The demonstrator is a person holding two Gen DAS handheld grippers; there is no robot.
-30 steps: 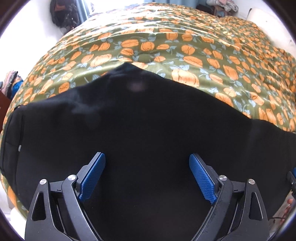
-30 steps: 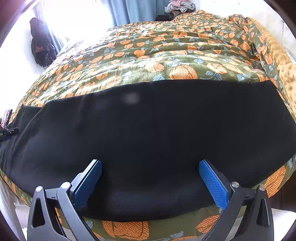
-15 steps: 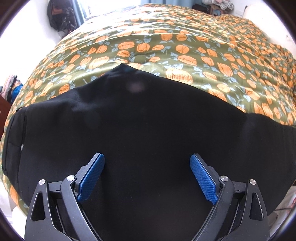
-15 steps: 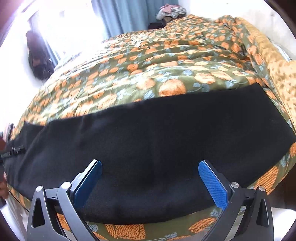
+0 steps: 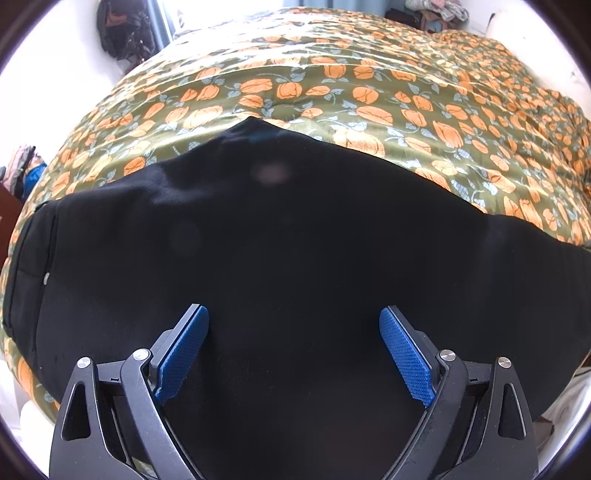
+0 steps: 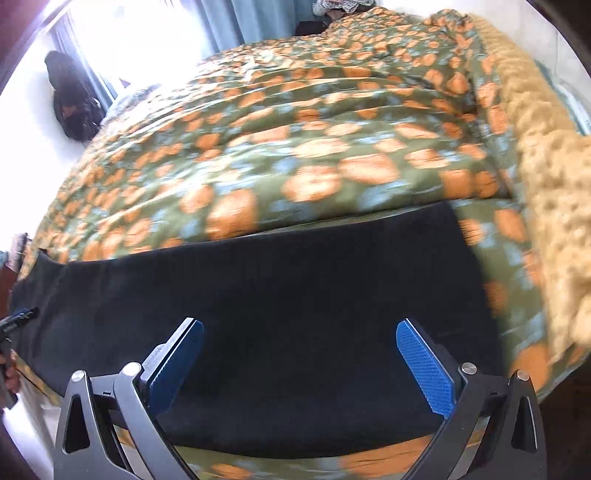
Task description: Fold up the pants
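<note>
Pants point(image 5: 295, 240) lie lengthwise, left to right, across the bedspread point(image 5: 332, 85).
Left gripper point(image 5: 293, 332) over the waistband end, right gripper point(image 6: 300, 343) near the hem; both spread, empty.

Daylight floods in from a blown-out bright window point(image 6: 140, 40) beyond the olive, orange-flowered satin quilt point(image 6: 295, 140). Motion blur smears the right wrist view; the left stays sharp. Fisheye curvature bends and darkens all edges.

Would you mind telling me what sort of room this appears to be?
Most likely a bedroom: black pants lie spread on a bed under a pumpkin-print quilt, with curtains at a bright window and a dark bag against the wall.
</note>
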